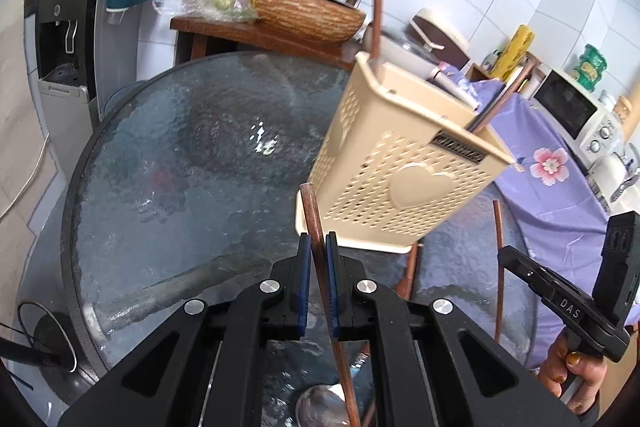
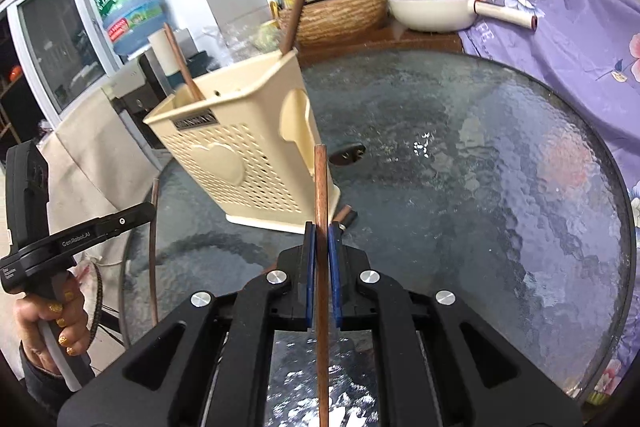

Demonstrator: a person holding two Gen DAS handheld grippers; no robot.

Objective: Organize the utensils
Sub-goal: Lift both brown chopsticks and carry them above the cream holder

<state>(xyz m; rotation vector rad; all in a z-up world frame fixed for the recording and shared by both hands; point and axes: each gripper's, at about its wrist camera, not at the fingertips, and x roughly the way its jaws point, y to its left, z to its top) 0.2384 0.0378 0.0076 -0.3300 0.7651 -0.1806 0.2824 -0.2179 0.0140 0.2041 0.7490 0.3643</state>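
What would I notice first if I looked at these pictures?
First, the cream holder with little holes and a heart, standing on the round glass table with two brown chopsticks poking out of it. Then the two black grippers: the left gripper and the right gripper each pinch one brown chopstick between blue pads. Behind the table, a purple flowery cloth lies draped at the right.

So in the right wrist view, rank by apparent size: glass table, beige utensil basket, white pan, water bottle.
1. Glass table
2. Beige utensil basket
3. White pan and water bottle: similar in apparent size, both far off, so unranked.
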